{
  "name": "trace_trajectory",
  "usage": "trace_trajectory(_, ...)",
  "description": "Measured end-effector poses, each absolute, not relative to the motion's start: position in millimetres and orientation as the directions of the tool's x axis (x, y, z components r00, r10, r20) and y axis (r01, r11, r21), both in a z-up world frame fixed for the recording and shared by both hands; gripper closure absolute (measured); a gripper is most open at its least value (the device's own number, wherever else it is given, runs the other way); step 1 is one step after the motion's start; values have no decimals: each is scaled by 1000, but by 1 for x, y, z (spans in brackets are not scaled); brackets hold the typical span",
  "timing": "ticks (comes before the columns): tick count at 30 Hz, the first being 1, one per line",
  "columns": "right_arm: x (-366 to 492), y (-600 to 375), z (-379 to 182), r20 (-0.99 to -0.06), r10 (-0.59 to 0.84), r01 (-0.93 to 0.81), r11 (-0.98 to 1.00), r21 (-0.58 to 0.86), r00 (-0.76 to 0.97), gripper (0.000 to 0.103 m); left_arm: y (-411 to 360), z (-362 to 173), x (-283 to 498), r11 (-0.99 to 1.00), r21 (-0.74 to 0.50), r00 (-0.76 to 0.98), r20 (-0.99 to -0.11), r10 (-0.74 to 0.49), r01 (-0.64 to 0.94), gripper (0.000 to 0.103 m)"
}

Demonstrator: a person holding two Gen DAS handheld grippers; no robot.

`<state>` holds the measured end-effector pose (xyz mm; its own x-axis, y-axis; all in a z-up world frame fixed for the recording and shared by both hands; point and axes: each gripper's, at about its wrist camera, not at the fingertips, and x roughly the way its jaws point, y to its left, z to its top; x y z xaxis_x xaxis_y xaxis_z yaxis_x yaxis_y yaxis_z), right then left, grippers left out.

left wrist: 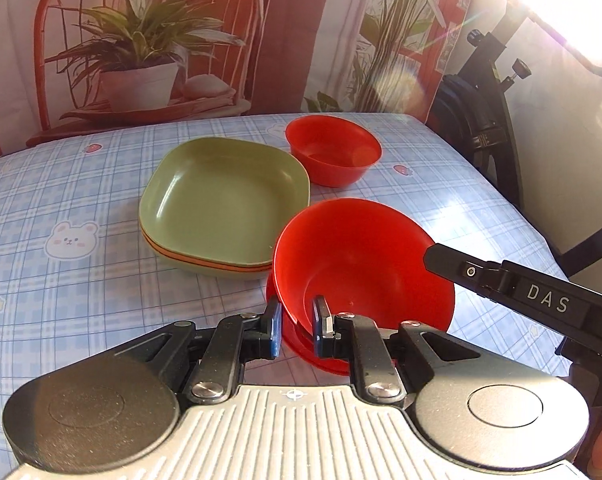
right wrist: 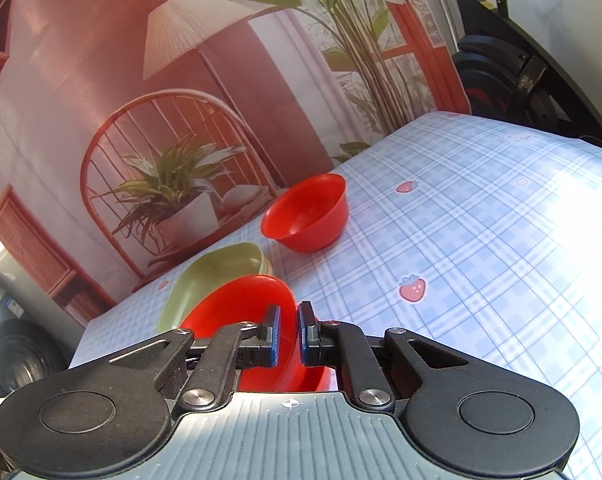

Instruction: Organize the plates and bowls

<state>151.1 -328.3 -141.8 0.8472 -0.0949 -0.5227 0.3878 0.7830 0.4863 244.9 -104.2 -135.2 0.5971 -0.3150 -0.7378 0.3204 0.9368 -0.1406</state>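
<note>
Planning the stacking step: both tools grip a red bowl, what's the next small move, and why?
Probably carry the held red bowl toward the far red bowl to nest it. Left tool and right tool both clamp its rim, and the far bowl sits empty beside the green plates.

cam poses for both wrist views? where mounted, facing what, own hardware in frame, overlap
Left wrist: sits on the left gripper, looks down along its fingers across the table at the held red bowl, the green plates and the far red bowl; the right gripper's finger enters at the right.
Right wrist: sits on the right gripper, tilted, clamped on the held bowl's rim, facing the printed backdrop; only its own fingers show.
Shared: held bowl, plates, far bowl, table.
</note>
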Motion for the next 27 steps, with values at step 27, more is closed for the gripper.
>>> trace_trajectory(27,154,-332,-154,-569,-131,437,783,443,812,84,-103,-141,255,954,-82,613,-750,-250,288,84)
